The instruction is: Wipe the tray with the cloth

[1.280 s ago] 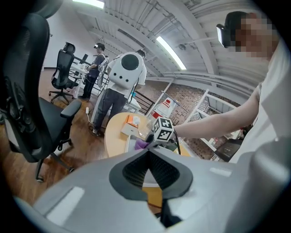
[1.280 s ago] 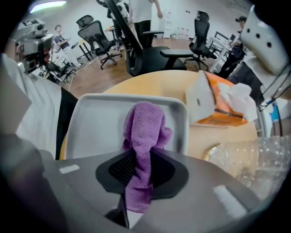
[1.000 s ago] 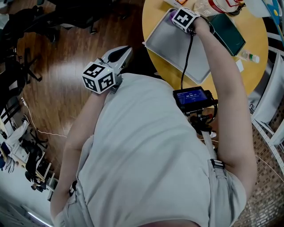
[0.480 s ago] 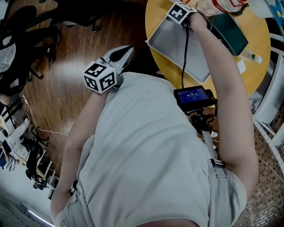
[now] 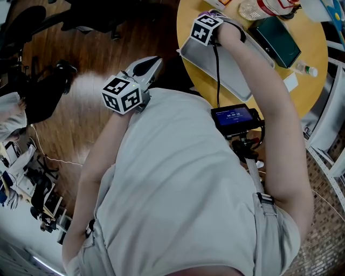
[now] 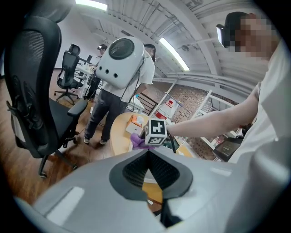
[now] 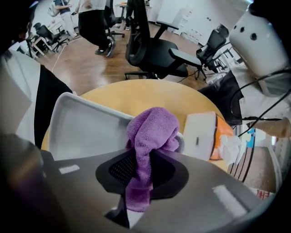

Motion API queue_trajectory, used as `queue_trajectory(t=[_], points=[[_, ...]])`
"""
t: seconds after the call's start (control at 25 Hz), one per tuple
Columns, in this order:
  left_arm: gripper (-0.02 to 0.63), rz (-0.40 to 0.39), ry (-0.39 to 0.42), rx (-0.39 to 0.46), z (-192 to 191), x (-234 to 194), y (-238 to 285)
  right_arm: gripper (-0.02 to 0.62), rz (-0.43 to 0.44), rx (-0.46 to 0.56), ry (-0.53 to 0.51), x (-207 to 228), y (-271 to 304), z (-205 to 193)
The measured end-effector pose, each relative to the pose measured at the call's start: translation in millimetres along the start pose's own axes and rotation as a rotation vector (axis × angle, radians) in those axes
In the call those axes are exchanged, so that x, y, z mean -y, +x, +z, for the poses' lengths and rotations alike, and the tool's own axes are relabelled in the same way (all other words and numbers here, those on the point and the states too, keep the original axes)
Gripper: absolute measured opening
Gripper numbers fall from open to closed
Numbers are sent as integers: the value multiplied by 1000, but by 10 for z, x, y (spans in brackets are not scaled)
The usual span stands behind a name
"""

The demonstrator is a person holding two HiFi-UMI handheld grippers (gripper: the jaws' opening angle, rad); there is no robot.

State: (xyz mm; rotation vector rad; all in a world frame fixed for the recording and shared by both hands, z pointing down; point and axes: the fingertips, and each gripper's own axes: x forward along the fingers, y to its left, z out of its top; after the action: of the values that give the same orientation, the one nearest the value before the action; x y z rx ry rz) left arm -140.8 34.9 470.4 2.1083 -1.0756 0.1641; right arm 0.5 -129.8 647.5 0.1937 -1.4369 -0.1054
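Right gripper point(image 7: 139, 169): jaws closed on a purple cloth point(image 7: 152, 129), one strip of which is pinched between the pads and is seen trailing down behind them, while the bunched end stands out beyond the jaw tips. Cloth placed at the far corner of the tray point(image 7: 86, 132), over its rim; contact with the tray floor cannot be made out. Tray: pale grey, rectangular, raised rim, laid flat on a round yellow-wood tabletop point(image 7: 150, 98), near the edge closest to the person. White and orange tissue box point(image 7: 202, 134): set on the same tabletop just beside the cloth and the tray corner. Left gripper point(image 5: 152, 63): held off the tabletop, over the wooden floor point(image 5: 81, 97) and level with the person's chest, well apart from the tray; jaws closed tip to tip, nothing held between them. Further items recorded on the tabletop in the head view: a dark green book point(image 5: 277, 40) beyond the tray, a clear plastic bottle point(image 5: 253, 8) at the far edge, a small bottle point(image 5: 304, 69) lying near the right edge. Small screen device point(image 5: 233, 117): mounted at the person's chest. Black office chair point(image 7: 154, 41): stood on the floor beyond the tabletop
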Motion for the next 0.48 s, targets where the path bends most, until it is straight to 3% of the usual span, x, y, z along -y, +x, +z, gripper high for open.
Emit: queue_trajectory(t=[0.24,0.48], points=[[0,-8,-4,10,25,-48,22,72,62,53,-38,-690,-84,228],[0,-24,3,6,43,-70,51,68,154,136,-158,-1503,-202,447]])
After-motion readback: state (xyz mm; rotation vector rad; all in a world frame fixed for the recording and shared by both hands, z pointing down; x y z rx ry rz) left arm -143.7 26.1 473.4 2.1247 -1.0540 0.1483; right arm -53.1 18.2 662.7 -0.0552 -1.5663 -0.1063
